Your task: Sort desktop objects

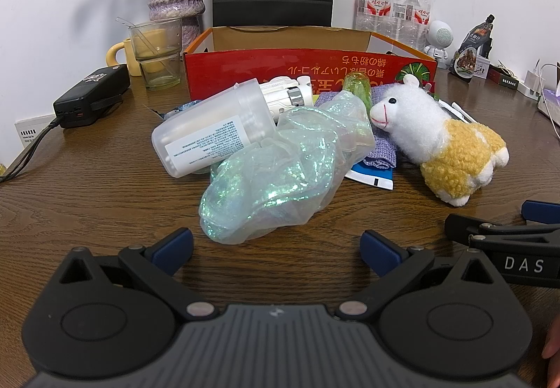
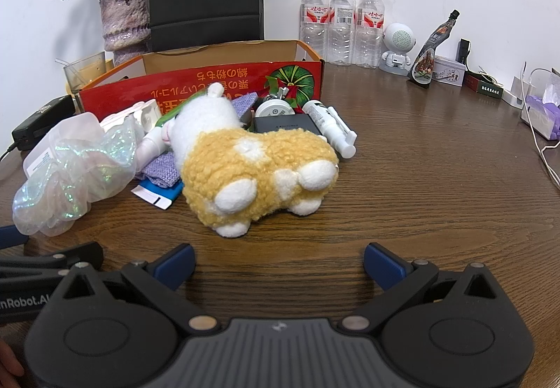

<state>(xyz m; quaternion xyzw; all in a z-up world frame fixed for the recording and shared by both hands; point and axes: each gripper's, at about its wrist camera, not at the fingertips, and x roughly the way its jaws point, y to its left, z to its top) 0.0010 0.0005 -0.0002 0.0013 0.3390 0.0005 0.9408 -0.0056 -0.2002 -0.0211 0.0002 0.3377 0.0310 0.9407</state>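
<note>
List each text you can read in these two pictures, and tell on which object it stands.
"DAS": on the right tool, seen from the left wrist.
"nRobot.A", cut off: on the left tool, seen from the right wrist.
Upside-down Japanese print on the red box: too blurred to quote.
Water bottle labels and clear container label: too small.

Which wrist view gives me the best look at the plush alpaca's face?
The left wrist view. There the plush alpaca lies side-on, so its eye, snout and red stitched mouth show. In the right wrist view it points its yellow back and white feet at the camera, with the face turned away and mostly hidden.
</note>
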